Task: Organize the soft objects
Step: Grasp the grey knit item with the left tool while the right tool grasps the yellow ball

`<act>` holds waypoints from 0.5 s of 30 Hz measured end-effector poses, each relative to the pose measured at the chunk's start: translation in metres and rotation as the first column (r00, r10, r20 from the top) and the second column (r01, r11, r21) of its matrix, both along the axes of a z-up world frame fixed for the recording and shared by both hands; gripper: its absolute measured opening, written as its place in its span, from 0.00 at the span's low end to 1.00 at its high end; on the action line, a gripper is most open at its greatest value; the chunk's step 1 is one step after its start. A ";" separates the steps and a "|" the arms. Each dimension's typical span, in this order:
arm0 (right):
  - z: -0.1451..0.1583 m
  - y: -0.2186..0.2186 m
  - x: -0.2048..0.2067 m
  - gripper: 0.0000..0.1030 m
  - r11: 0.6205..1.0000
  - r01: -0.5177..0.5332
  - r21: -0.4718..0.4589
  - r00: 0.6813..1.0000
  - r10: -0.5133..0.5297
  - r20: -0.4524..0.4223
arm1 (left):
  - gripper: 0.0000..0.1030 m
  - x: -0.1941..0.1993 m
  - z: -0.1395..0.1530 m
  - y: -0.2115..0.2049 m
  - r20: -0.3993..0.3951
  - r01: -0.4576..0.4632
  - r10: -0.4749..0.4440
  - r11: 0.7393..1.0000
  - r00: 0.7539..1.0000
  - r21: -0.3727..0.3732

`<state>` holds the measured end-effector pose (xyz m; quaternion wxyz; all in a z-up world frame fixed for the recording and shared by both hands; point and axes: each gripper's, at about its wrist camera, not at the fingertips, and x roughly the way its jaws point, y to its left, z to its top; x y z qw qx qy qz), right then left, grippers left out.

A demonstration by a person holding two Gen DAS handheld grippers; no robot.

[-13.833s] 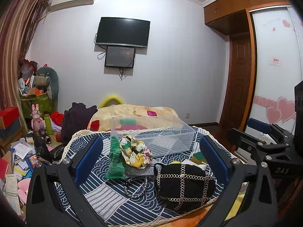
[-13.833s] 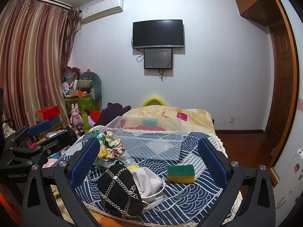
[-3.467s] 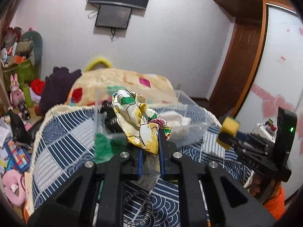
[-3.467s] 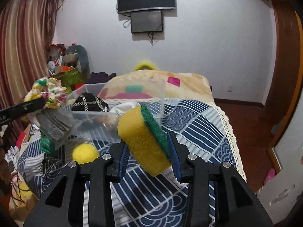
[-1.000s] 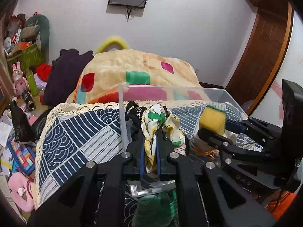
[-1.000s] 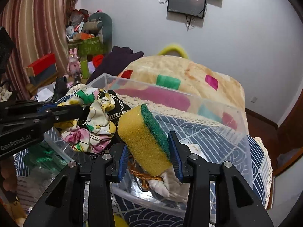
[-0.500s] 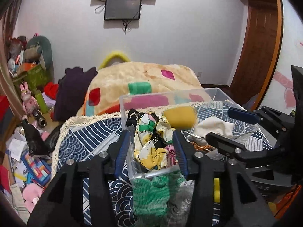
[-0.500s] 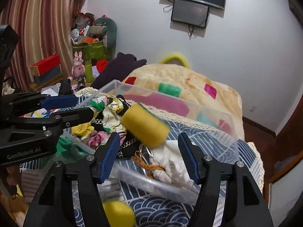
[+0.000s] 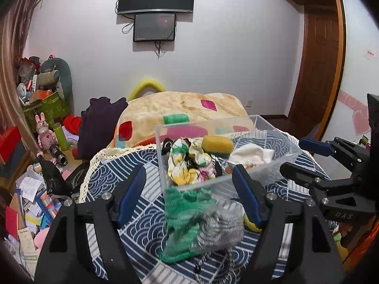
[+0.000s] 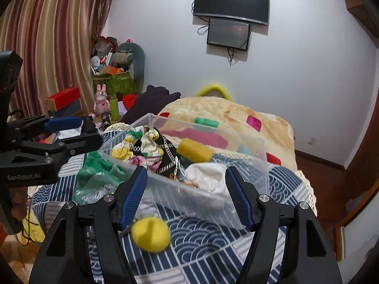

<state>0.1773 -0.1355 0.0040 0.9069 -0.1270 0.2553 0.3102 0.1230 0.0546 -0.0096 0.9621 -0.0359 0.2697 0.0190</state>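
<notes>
A clear plastic bin (image 9: 272, 165) (image 10: 258, 149) stands on the blue patterned tablecloth (image 9: 113, 175). Inside lie a floral scrunchie (image 9: 184, 163) (image 10: 132, 149), a black chained bag (image 10: 165, 153), a yellow sponge (image 9: 218, 144) (image 10: 195, 152) and white cloth (image 9: 251, 155) (image 10: 208, 177). My left gripper (image 9: 189, 194) is open and empty, just before the bin, over a green mesh scrubber (image 9: 182, 217) and a steel wool pad (image 9: 220, 222). My right gripper (image 10: 187, 189) is open and empty at the bin's near wall, above a yellow ball (image 10: 151, 234).
A bed with a beige patterned blanket (image 9: 180, 108) lies behind the table. Clutter, boxes and toys (image 9: 45, 132) fill the floor at left. A wooden door (image 9: 315, 66) is at right. A black chain strap (image 9: 213, 267) lies near the table's front edge.
Both grippers opened: the left let the scrunchie go and the right let the sponge go, both into the bin. Both grippers have since drawn back from the bin.
</notes>
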 end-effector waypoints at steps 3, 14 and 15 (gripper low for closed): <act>-0.007 -0.006 -0.005 0.63 1.000 0.006 0.006 1.000 -0.006 -0.014 | 0.73 -0.008 -0.008 -0.003 -0.017 0.014 -0.014 1.000 1.000 -0.016; -0.048 -0.008 -0.016 0.63 1.000 -0.016 -0.002 0.994 0.016 -0.109 | 0.57 -0.019 -0.048 -0.017 -0.093 0.067 -0.075 0.994 0.993 -0.088; -0.050 -0.008 -0.015 0.63 1.000 -0.018 -0.006 0.993 0.017 -0.115 | 0.56 -0.019 -0.049 -0.018 -0.095 0.071 -0.080 0.993 0.992 -0.096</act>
